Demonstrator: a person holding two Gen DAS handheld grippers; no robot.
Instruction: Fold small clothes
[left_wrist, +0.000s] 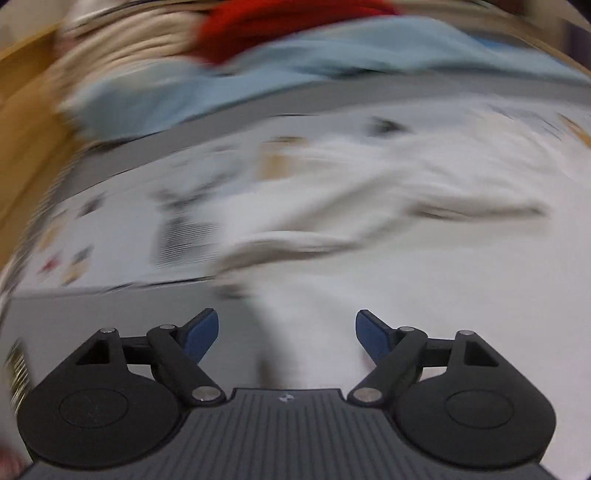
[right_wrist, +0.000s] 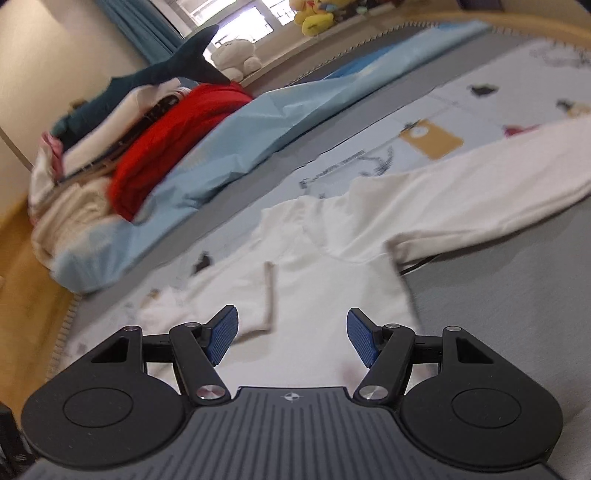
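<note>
A white long-sleeved garment (right_wrist: 332, 273) lies spread on a bed with a grey, printed cover. One sleeve (right_wrist: 480, 206) stretches to the right, and a folded edge (right_wrist: 269, 295) lies near the middle. My right gripper (right_wrist: 291, 338) is open and empty just above the garment's body. In the left wrist view the same white garment (left_wrist: 369, 206) shows blurred by motion. My left gripper (left_wrist: 287, 334) is open and empty above the cloth.
A light blue sheet (right_wrist: 236, 136) lies bunched beyond the garment. A pile of clothes with a red garment (right_wrist: 166, 144) and a cream knit (right_wrist: 74, 218) sits at the left. A plush shark (right_wrist: 166, 70) and soft toys (right_wrist: 236, 55) sit by the window. Wooden floor (right_wrist: 22, 266) lies left.
</note>
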